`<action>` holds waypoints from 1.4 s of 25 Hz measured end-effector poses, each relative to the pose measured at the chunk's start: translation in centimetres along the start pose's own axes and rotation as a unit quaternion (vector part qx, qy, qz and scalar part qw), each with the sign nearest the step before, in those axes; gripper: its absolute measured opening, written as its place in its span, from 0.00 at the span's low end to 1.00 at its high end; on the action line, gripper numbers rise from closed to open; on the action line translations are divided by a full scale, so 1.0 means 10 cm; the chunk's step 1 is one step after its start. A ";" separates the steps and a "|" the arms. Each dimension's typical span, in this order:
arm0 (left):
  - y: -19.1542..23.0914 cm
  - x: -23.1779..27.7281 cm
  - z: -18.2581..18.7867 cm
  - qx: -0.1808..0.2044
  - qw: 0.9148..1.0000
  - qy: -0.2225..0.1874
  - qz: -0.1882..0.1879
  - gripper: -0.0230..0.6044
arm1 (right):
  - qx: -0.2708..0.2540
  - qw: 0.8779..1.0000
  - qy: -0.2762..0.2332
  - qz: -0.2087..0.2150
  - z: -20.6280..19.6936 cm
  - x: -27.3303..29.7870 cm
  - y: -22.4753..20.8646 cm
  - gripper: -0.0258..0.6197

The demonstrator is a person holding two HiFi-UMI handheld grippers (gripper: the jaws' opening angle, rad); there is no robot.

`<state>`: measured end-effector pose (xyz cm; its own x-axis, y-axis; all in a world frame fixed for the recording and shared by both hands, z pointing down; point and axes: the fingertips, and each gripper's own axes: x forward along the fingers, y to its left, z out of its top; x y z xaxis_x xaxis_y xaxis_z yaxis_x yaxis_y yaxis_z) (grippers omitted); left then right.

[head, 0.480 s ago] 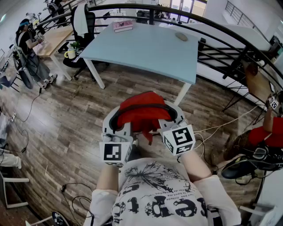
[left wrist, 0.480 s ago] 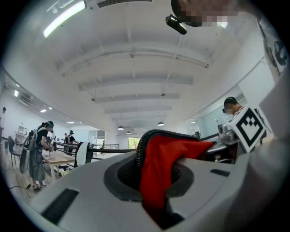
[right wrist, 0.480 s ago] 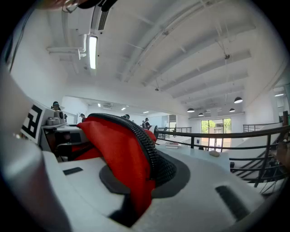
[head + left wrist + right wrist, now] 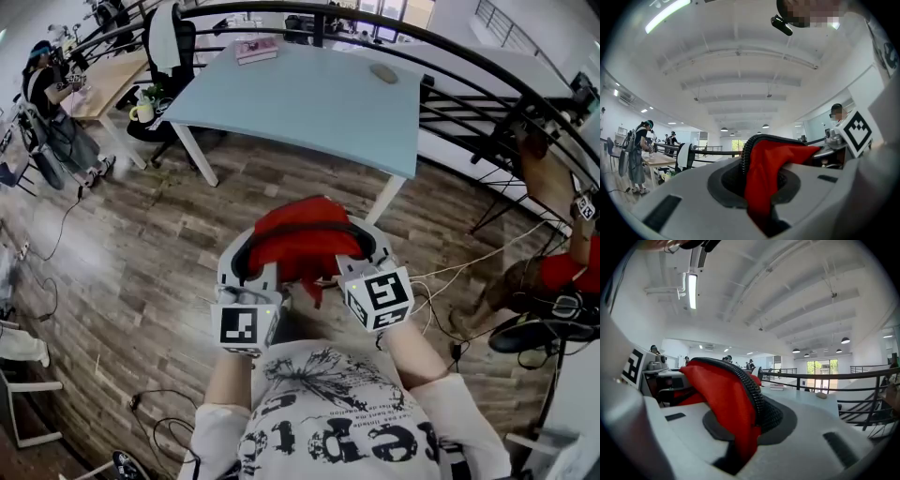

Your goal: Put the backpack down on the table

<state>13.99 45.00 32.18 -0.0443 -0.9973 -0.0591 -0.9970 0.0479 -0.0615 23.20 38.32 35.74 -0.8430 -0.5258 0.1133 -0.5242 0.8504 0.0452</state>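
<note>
I take the black railing [image 4: 320, 26] as my marker. Just inside its curve, near the post, I see a pink book [image 4: 257, 50]; further right along it lies a flat grey oval [image 4: 383, 73]. At the railing's left end stands an office chair [image 4: 185, 47] draped in white, with a wooden desk [image 4: 108, 86], a yellow mug [image 4: 143, 112] and a seated person [image 4: 52, 103] beyond. Pale cables [image 4: 469, 265] trail over the floor below its right end.
</note>
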 end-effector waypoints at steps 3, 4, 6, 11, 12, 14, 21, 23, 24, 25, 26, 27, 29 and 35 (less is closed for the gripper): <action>0.14 0.18 -0.08 -0.003 1.000 -0.007 -0.005 0.12 | -0.001 1.000 0.005 -0.004 -0.04 0.21 -0.05 0.13; 0.20 0.25 -0.10 -0.007 1.000 -0.006 -0.007 0.12 | -0.001 1.000 0.007 -0.006 -0.05 0.29 -0.07 0.13; 0.34 0.40 -0.15 -0.010 1.000 -0.007 -0.017 0.12 | 0.000 1.000 0.010 -0.012 -0.05 0.49 -0.11 0.13; 0.78 0.94 -0.21 -0.006 0.999 -0.010 -0.043 0.12 | 0.005 0.999 0.011 -0.035 0.06 1.10 -0.30 0.13; 0.88 1.06 -0.20 -0.003 0.999 -0.014 -0.048 0.12 | 0.005 0.999 0.009 -0.042 0.09 1.23 -0.34 0.13; 1.07 1.27 -0.18 0.003 0.998 -0.022 -0.058 0.12 | 0.004 0.999 0.003 -0.054 0.16 1.47 -0.40 0.13; 1.56 1.89 0.04 0.017 0.995 -0.015 -0.096 0.12 | 0.009 0.996 -0.012 -0.090 0.50 2.13 -0.61 0.13; 1.67 2.04 0.08 0.017 0.995 -0.005 -0.101 0.12 | 0.010 0.996 -0.013 -0.092 0.58 2.31 -0.67 0.13; 1.71 2.13 0.09 0.016 0.995 -0.003 -0.102 0.12 | 0.010 0.996 -0.012 -0.092 0.60 2.40 -0.72 0.13; 1.75 2.23 0.09 0.014 0.995 -0.002 -0.102 0.12 | 0.010 0.996 -0.012 -0.091 0.62 2.48 -0.78 0.13; 1.80 2.34 0.10 0.012 0.995 -0.002 -0.102 0.12 | 0.010 0.996 -0.012 -0.091 0.65 2.58 -0.84 0.13; 1.87 2.45 0.11 0.010 0.995 -0.005 -0.100 0.12 | 0.010 0.996 -0.012 -0.090 0.67 2.69 -0.90 0.13; 2.02 2.69 0.13 0.013 0.995 -0.022 -0.092 0.12 | 0.008 0.996 -0.013 -0.085 0.72 2.93 -1.02 0.13; 2.18 3.35 0.04 0.007 0.997 -0.023 -0.068 0.12 | 0.001 0.998 -0.021 -0.067 0.73 3.50 -1.49 0.13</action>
<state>-9.24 12.67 28.46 0.0952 -0.9910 -0.0943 -0.9925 -0.0872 -0.0854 0.68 7.11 31.83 -0.7695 -0.6354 0.0642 -0.6331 0.7722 0.0543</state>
